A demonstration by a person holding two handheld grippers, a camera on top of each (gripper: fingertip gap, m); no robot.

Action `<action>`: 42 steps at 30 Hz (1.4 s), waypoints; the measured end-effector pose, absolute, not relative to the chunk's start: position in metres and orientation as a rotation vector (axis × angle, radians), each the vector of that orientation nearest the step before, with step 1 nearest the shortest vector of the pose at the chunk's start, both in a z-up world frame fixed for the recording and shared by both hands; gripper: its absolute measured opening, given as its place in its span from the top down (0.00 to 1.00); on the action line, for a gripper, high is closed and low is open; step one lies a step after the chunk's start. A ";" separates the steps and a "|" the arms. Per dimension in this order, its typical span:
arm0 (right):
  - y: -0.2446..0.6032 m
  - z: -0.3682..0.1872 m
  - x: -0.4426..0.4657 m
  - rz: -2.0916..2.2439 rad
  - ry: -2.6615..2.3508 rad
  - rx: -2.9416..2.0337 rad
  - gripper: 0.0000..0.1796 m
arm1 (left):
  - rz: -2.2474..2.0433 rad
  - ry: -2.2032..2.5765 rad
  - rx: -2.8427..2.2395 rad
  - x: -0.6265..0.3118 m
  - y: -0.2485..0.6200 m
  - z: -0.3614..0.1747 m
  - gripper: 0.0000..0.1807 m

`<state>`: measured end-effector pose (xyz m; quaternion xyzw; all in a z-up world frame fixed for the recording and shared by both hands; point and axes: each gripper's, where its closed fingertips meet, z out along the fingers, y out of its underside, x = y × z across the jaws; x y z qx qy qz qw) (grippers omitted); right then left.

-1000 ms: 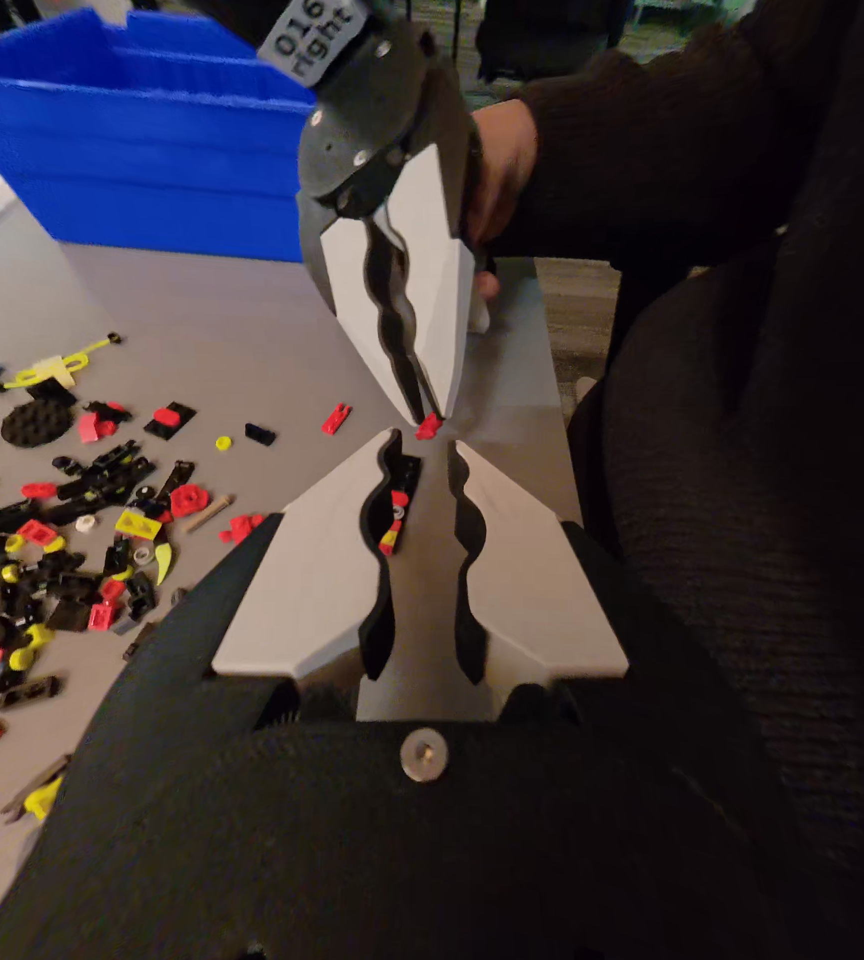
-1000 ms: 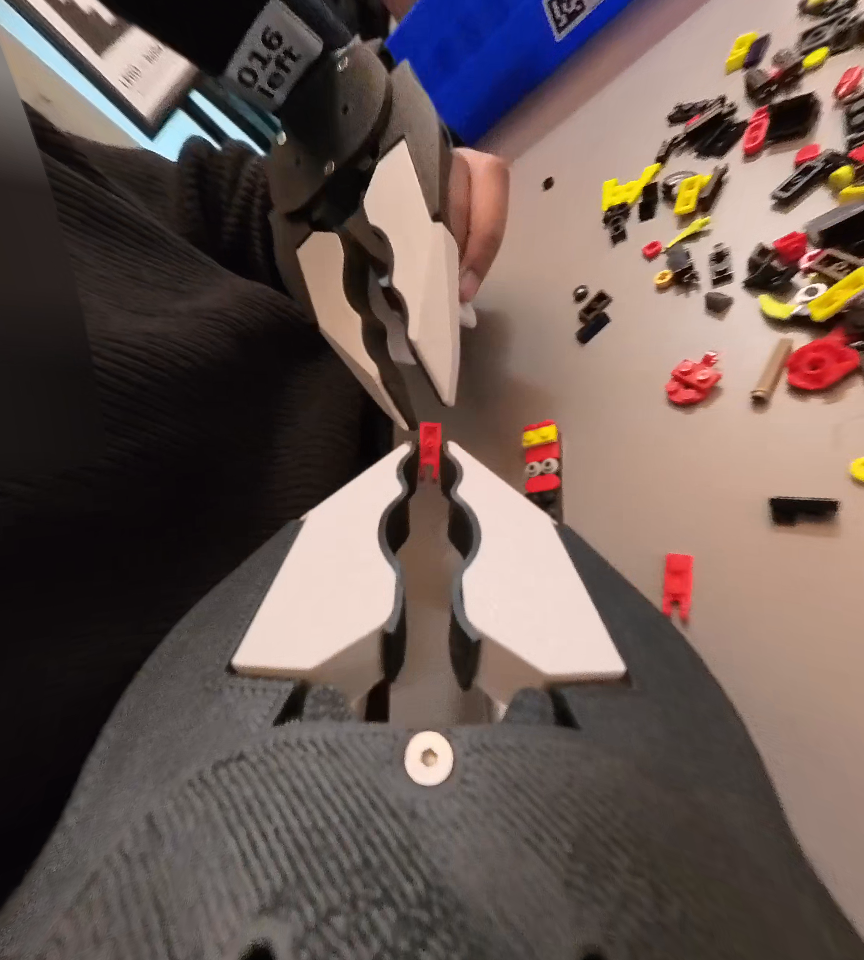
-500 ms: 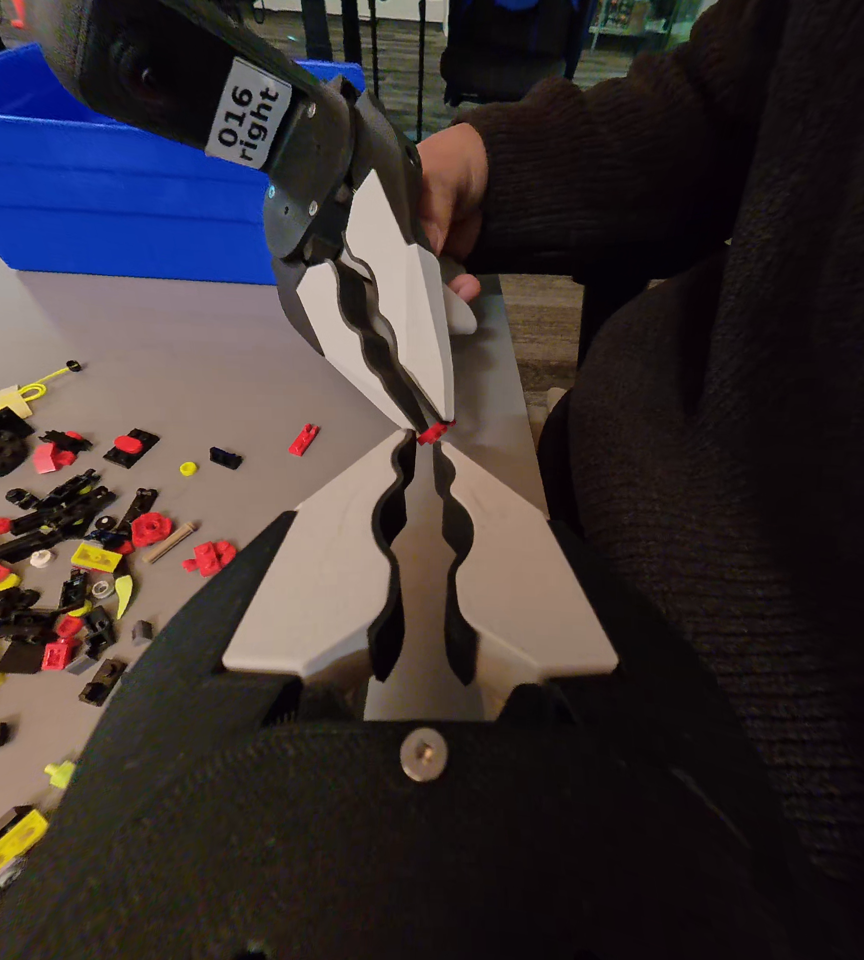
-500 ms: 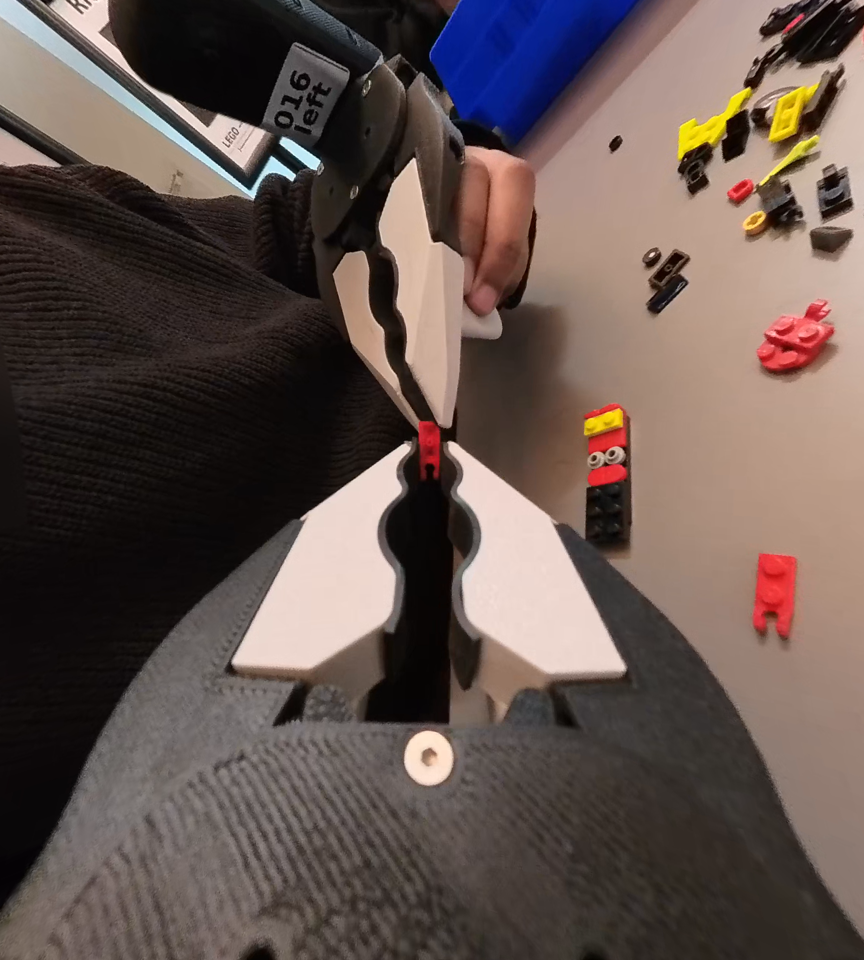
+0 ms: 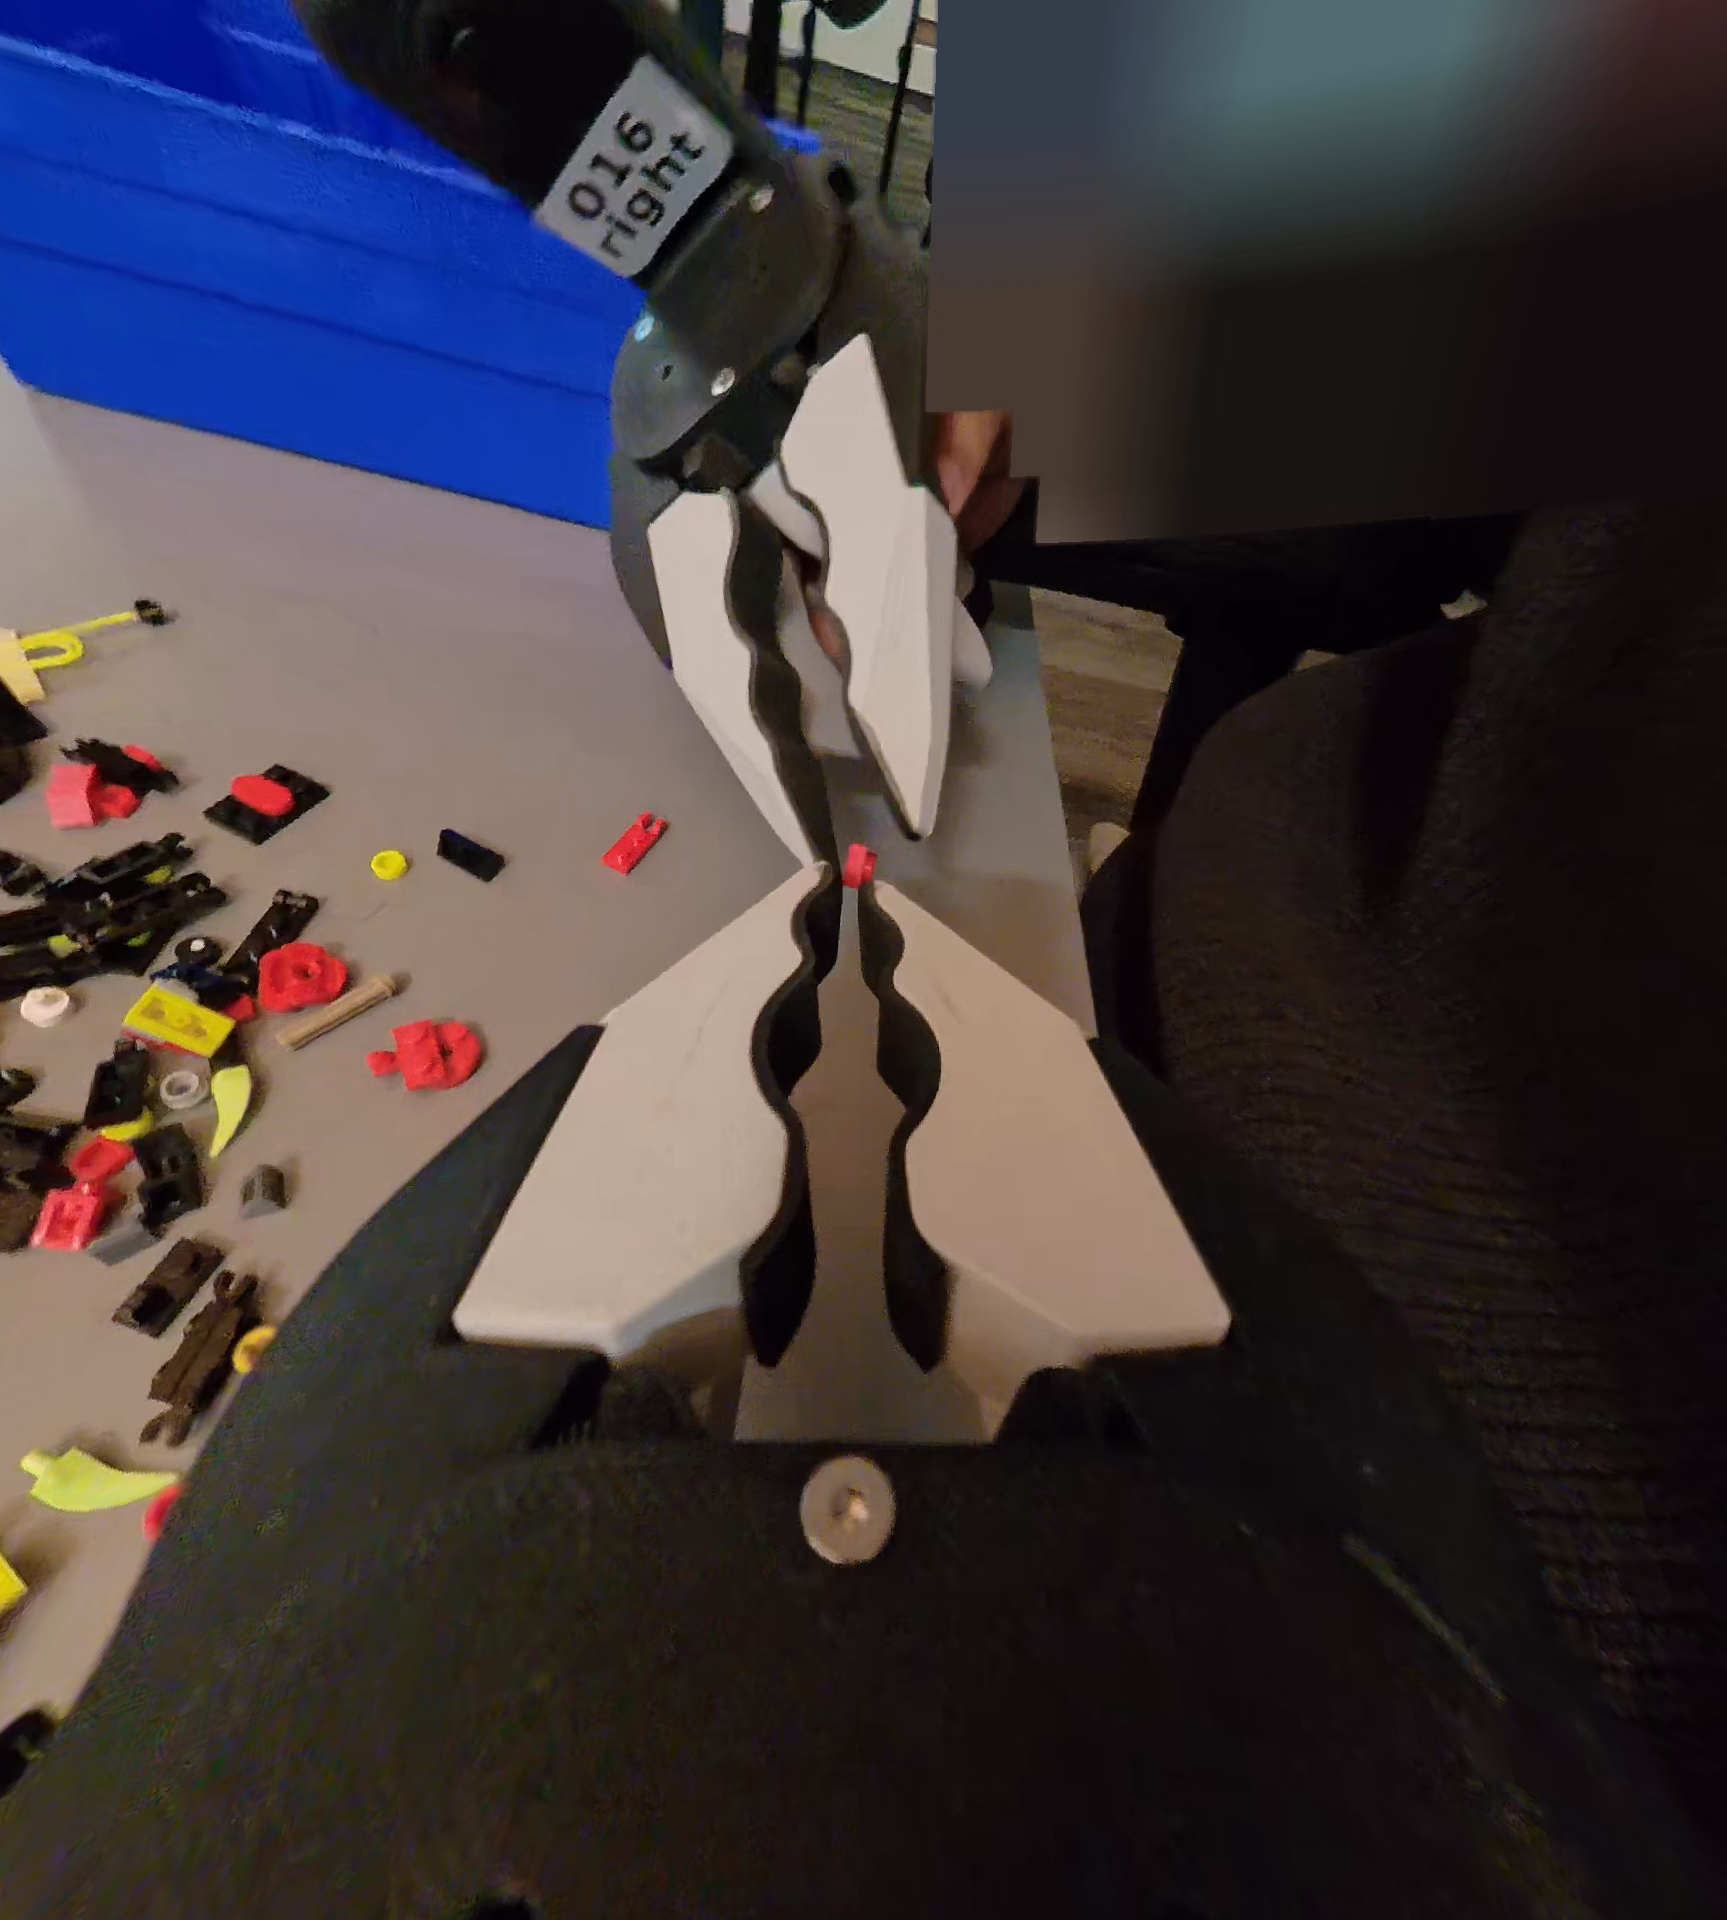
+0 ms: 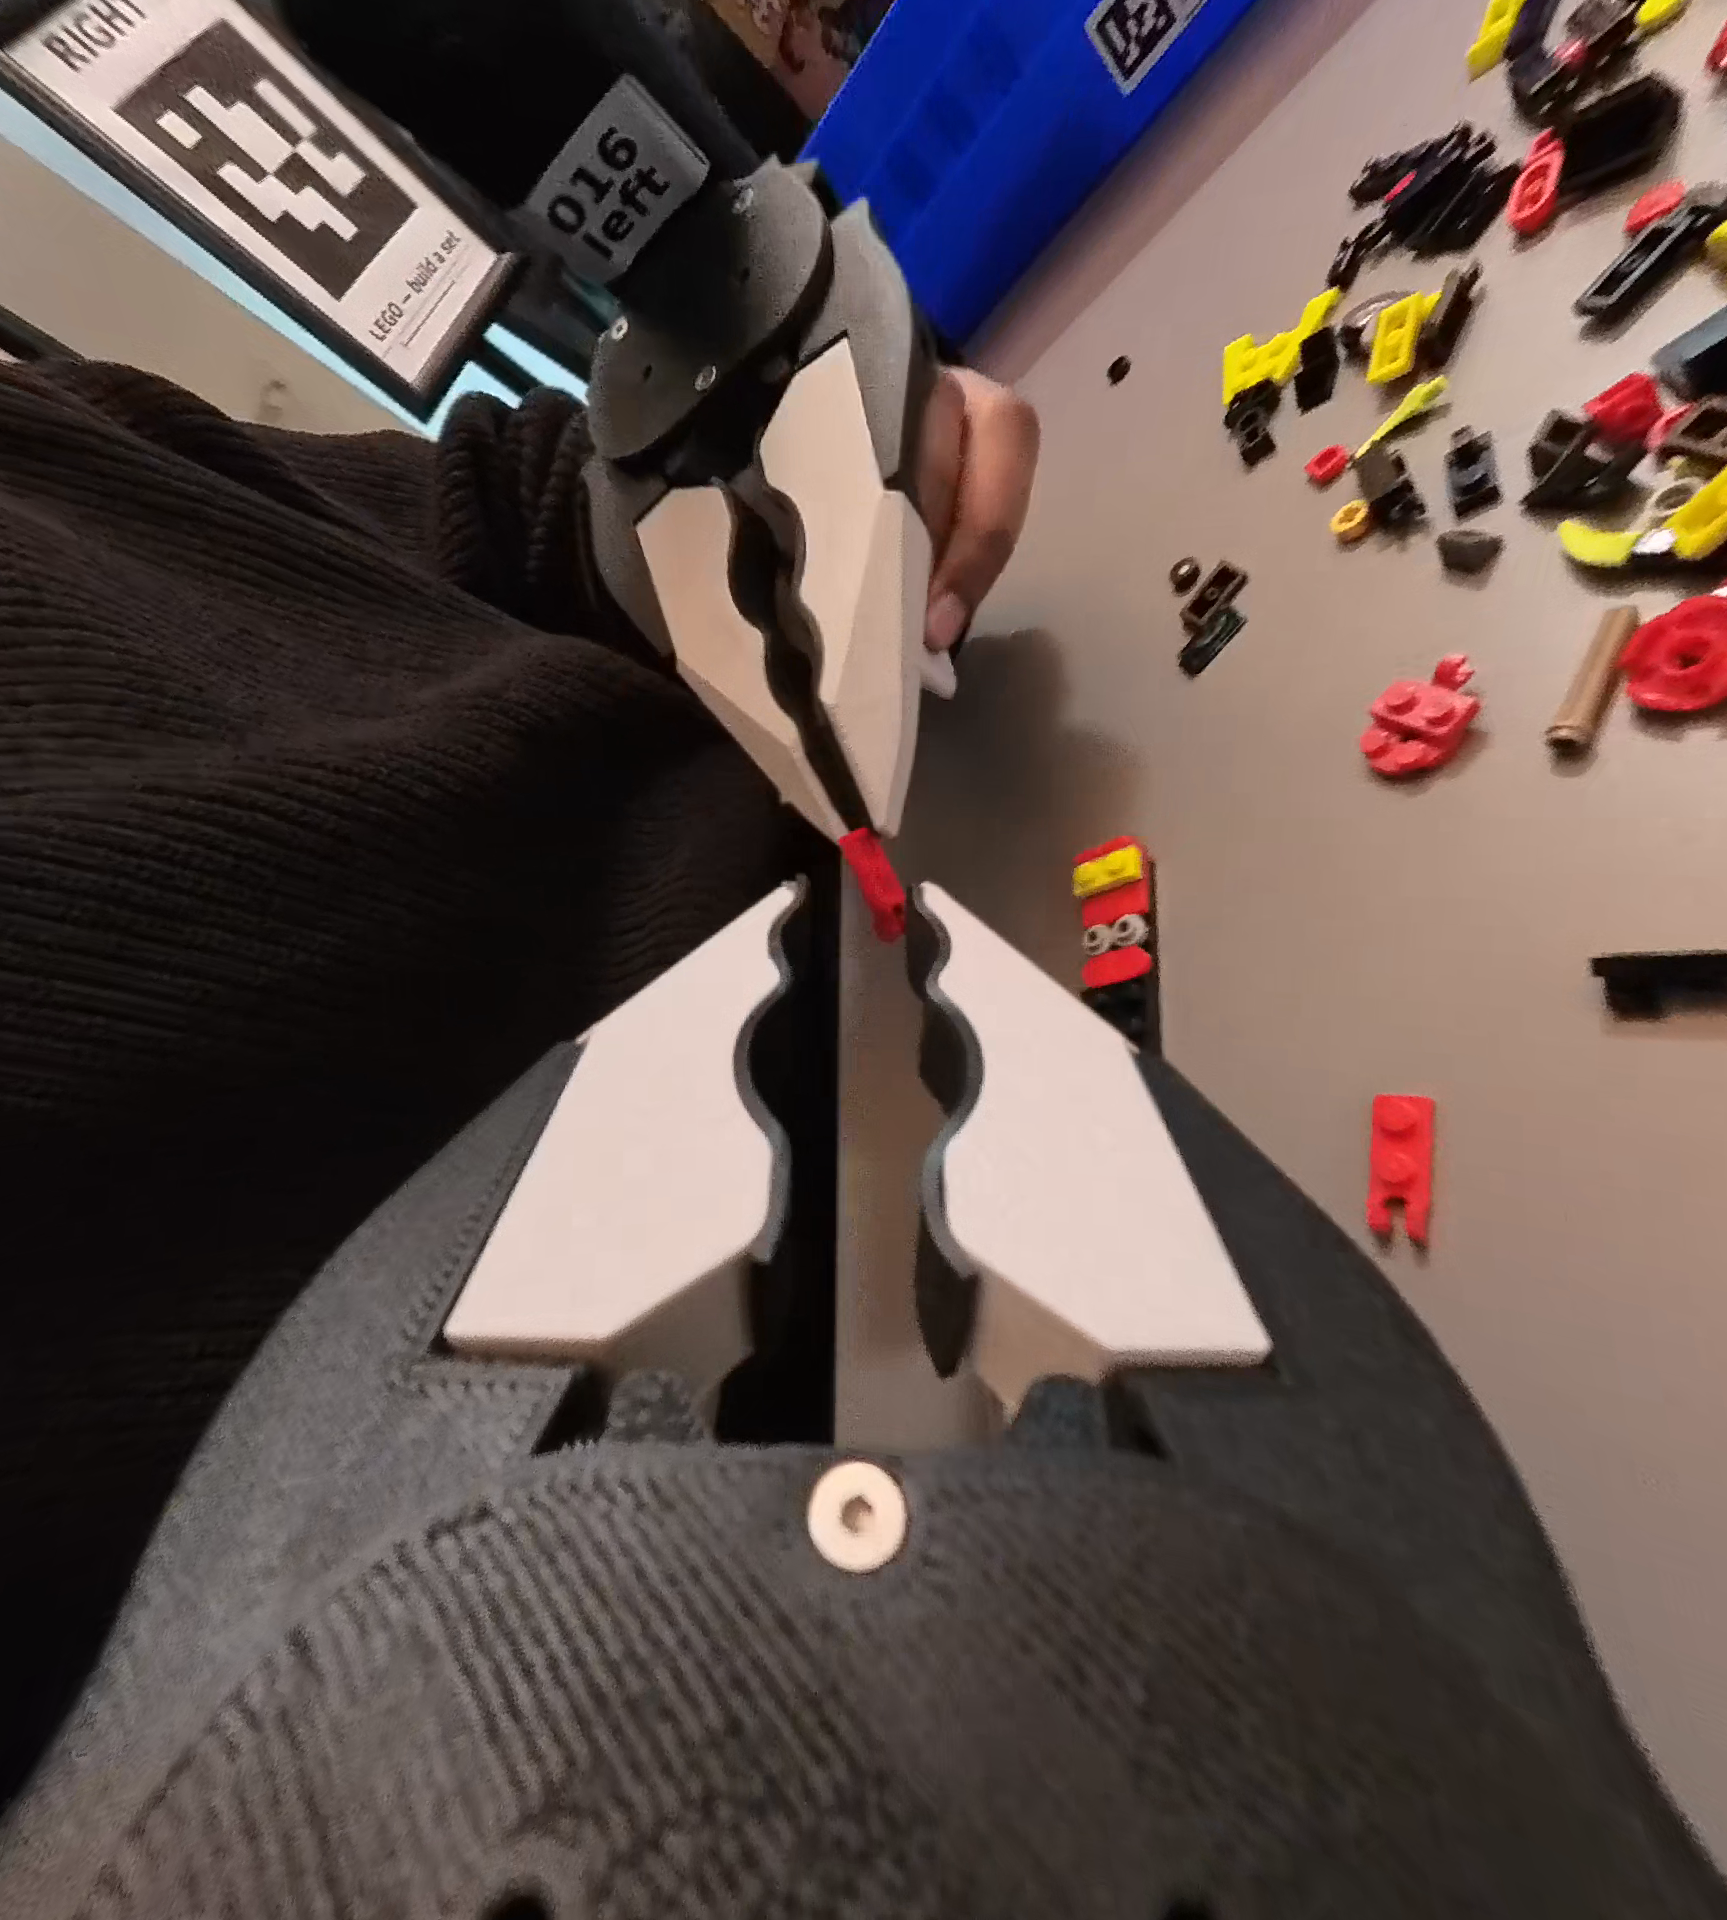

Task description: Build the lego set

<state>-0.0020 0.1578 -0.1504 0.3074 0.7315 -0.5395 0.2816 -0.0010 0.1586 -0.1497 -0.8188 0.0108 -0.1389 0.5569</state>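
The left gripper (image 5: 851, 881) is pinched nearly shut on the small red clip piece (image 5: 858, 864), held at its very tips. A second ago that piece sat in the right gripper (image 6: 857, 896), whose jaws now stand apart around it without squeezing; in the right wrist view the piece (image 6: 873, 883) hangs from the left gripper's tips (image 6: 864, 821) and only brushes the right gripper's inner edge. The handover between the two looks done, so the piece is likely regripped for fitting. Just beside them on the tabletop (image 6: 1254, 935) lies the partly built red, yellow and black stack (image 6: 1113, 925), probably where the piece goes. Loose parts (image 5: 111, 987) lie scattered farther off, near the blue bin (image 5: 267, 260).
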 end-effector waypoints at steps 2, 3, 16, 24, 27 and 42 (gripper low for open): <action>0.159 -0.153 -0.009 -1.471 2.036 0.849 0.90 | -0.357 -0.034 -1.936 -0.006 0.159 -0.152 1.00; 0.161 -0.155 -0.016 -1.496 2.112 0.867 0.89 | -0.369 -0.073 -1.938 -0.010 0.160 -0.154 1.00; 0.170 -0.143 -0.060 -1.582 3.401 0.514 0.92 | -0.876 -0.792 -1.474 -0.060 0.161 -0.139 1.00; 0.159 -0.139 -0.060 -1.589 3.441 0.488 0.90 | -0.950 -0.857 -1.416 -0.060 0.161 -0.141 1.00; 0.157 -0.140 -0.060 -1.576 3.467 0.461 0.93 | -0.989 -0.868 -1.396 -0.056 0.162 -0.141 1.00; 0.159 -0.147 -0.059 -1.492 3.507 0.440 0.96 | -1.017 -0.877 -1.392 -0.053 0.163 -0.143 1.00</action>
